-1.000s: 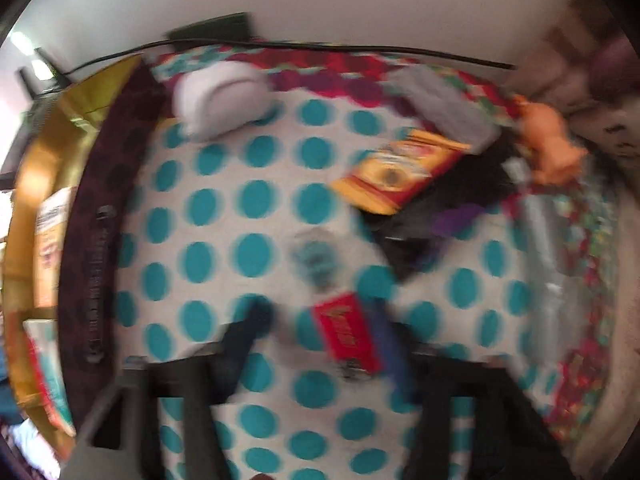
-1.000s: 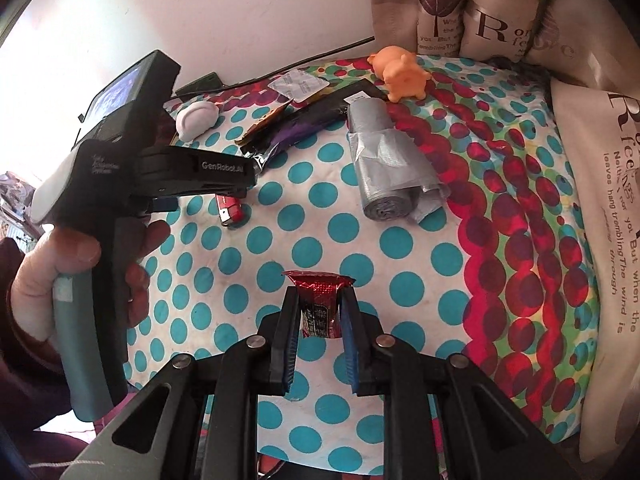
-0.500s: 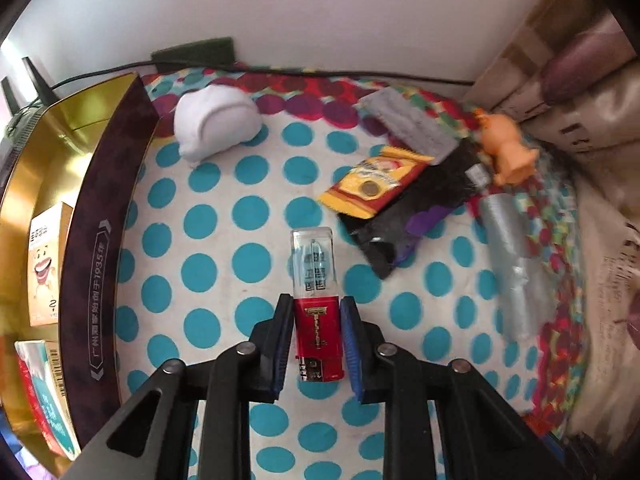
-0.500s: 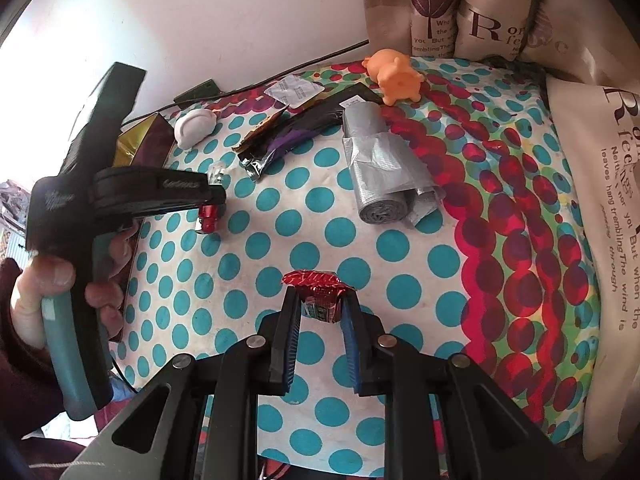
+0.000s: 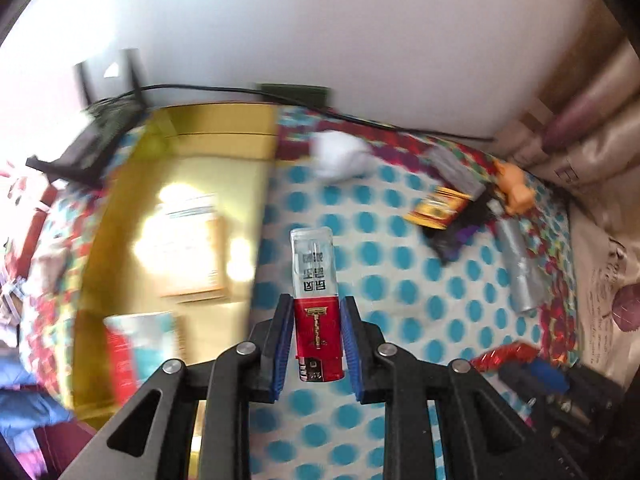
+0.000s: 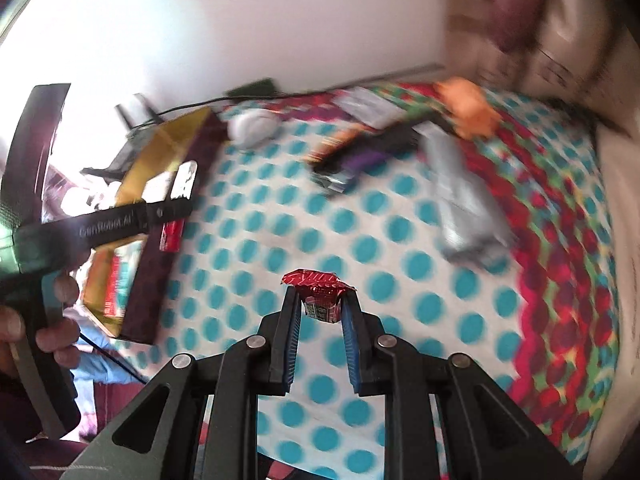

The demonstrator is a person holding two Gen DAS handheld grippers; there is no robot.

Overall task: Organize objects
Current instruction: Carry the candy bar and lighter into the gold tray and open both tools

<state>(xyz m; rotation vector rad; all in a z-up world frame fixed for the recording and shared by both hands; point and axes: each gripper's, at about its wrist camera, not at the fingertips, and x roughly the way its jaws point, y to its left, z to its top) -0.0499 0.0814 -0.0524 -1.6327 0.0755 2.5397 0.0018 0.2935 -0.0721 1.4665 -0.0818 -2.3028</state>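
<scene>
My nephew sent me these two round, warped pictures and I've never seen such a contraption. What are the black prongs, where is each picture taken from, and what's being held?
There is no robot here: a person holds a handheld gripper in each hand, and a wide-angle camera on each looks along its two black fingers.

The left camera shows the left gripper shut on a red lighter with a clear end. The right camera shows the right gripper shut on a small red foil packet; the person's hand with the other gripper appears at its left edge.

On the polka-dot bedspread lie a grey roll of bags, an orange toy, dark snack packets and a white round object. A gold-lined box stands open beside them.
</scene>
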